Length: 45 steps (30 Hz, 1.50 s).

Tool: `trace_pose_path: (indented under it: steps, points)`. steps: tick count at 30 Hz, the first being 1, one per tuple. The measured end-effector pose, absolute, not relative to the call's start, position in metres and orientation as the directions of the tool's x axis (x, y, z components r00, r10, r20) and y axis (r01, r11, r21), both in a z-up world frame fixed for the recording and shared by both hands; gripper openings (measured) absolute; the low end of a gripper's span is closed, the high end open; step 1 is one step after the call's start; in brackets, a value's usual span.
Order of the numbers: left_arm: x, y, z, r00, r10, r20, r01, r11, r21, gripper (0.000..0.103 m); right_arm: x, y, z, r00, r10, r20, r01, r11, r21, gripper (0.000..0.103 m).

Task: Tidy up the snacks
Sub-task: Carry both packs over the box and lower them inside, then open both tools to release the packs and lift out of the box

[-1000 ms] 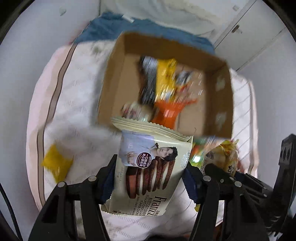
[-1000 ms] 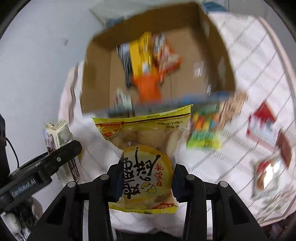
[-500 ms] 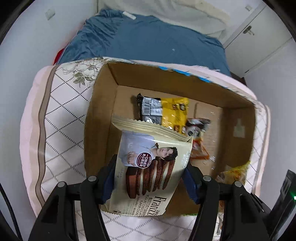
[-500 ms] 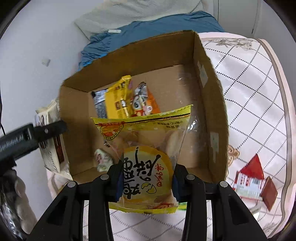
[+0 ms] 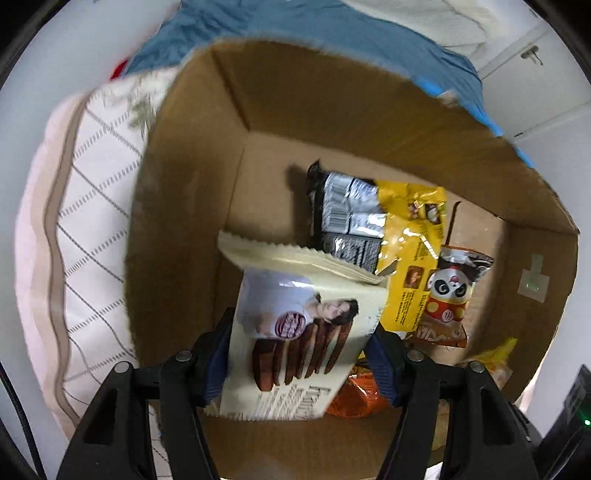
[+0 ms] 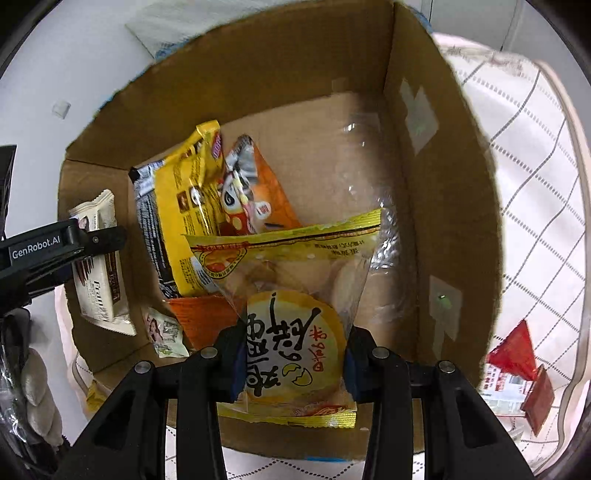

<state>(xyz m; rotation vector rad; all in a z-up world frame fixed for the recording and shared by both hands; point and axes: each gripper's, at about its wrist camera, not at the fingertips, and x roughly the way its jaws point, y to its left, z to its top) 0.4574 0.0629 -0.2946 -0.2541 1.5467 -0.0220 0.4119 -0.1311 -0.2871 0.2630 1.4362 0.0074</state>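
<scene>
My left gripper is shut on a cream pack of chocolate cookies and holds it inside the open cardboard box, over its left part. My right gripper is shut on a yellow egg-cake bag and holds it inside the same box, over its right part. On the box floor lie a yellow and black snack bag, an orange panda bag and a small white-green packet. The left gripper with its cookie pack shows at the left of the right wrist view.
The box stands on a cream quilted cover with a diamond pattern. A red and white snack packet lies on the cover to the right of the box. A blue blanket and a white cupboard door are behind the box.
Both grippers have moved forward and down into the box with their packs. The box fills more of each view.
</scene>
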Motion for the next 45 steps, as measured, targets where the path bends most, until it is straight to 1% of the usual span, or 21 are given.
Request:
trace_pose_path:
  steps: [1,2,3,4,5,6,8,14,21,29,36,45]
  points:
    - [0.458,0.065,-0.299,0.019,-0.173,-0.985,-0.15,0.973,-0.174,0.063,0.414,-0.131,-0.292,0.114,0.172,-0.978,0.157,0.969,0.189,0.055]
    - [0.458,0.066,-0.3,0.021,-0.162,-0.987,-0.148,0.975,-0.163,0.063,0.414,-0.131,-0.296,0.1,0.173,-0.98,0.16,0.969,0.187,0.077]
    - [0.457,0.066,-0.3,0.025,-0.149,-0.989,-0.142,0.978,-0.151,0.063,0.414,-0.131,-0.298,0.105,0.183,-0.978,0.156,0.968,0.198,0.087]
    - [0.456,0.066,-0.3,0.029,-0.134,-0.991,-0.14,0.981,-0.137,0.065,0.414,-0.129,-0.299,0.102,0.182,-0.978,0.151,0.969,0.196,0.089]
    - [0.455,0.067,-0.3,0.035,-0.132,-0.991,-0.138,0.981,-0.135,0.074,0.413,-0.128,-0.299,0.1,0.172,-0.98,0.148,0.971,0.185,0.089]
    - [0.453,0.067,-0.299,0.039,-0.137,-0.99,-0.133,0.981,-0.141,0.081,0.412,-0.127,-0.3,0.101,0.168,-0.981,0.145,0.973,0.182,0.09]
    - [0.45,0.067,-0.296,0.049,-0.127,-0.991,-0.13,0.983,-0.132,0.086,0.41,-0.126,-0.299,0.104,0.166,-0.981,0.146,0.973,0.18,0.092]
    - [0.437,0.065,-0.279,0.092,-0.114,-0.989,-0.099,0.988,-0.123,0.086,0.403,-0.121,-0.287,0.147,0.129,-0.981,0.131,0.98,0.149,0.096]
    - [0.4,0.051,-0.233,0.253,-0.088,-0.964,-0.047,0.994,-0.103,0.086,0.392,-0.125,-0.258,0.238,0.066,-0.969,0.117,0.988,0.096,0.097]
    - [0.35,0.045,-0.194,0.367,-0.056,-0.929,-0.01,0.998,-0.064,0.086,0.356,-0.146,-0.22,0.341,0.006,-0.94,0.098,0.994,0.042,0.098]
    - [0.316,0.045,-0.175,0.432,-0.042,-0.901,-0.007,0.999,-0.051,0.086,0.323,-0.148,-0.183,0.417,-0.011,-0.909,0.071,0.997,0.02,0.098]
    - [0.272,0.044,-0.145,0.499,-0.028,-0.866,-0.003,0.999,-0.035,0.086,0.279,-0.143,-0.15,0.476,0.022,-0.879,0.046,0.998,0.05,0.098]
